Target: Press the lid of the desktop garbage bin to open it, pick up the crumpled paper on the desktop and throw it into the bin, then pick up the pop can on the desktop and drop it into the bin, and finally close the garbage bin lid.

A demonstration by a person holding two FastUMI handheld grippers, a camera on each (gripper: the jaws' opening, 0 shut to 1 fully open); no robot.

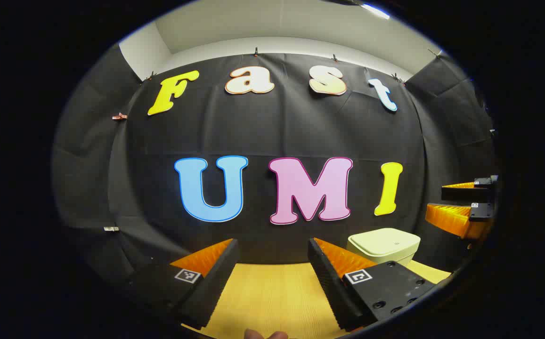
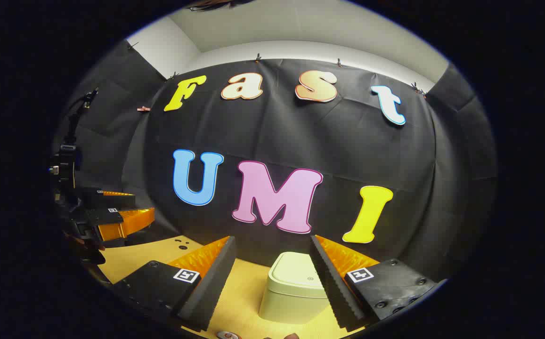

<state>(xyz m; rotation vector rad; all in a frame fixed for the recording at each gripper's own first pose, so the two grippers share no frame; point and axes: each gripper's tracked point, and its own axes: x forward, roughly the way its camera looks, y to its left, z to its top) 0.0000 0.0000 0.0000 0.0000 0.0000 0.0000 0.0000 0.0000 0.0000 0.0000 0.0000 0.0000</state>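
Between the parted right gripper (image 2: 272, 282) fingers, the lidded bin (image 2: 296, 287) is partly hidden; left gripper (image 1: 272, 282) released.

Smooth plastic bin (image 2: 296, 287), wood-grain desktop (image 1: 272, 292)

bin (image 2: 296, 287) on table (image 2: 131, 256) | wall behind | lid (image 2: 297, 274) on bin

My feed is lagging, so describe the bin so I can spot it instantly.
On the yellow wooden tabletop, before the black cloth wall, stands the small pale-green plastic bin. Its rounded-square lid is closed flat, directly ahead between the right gripper fingers.
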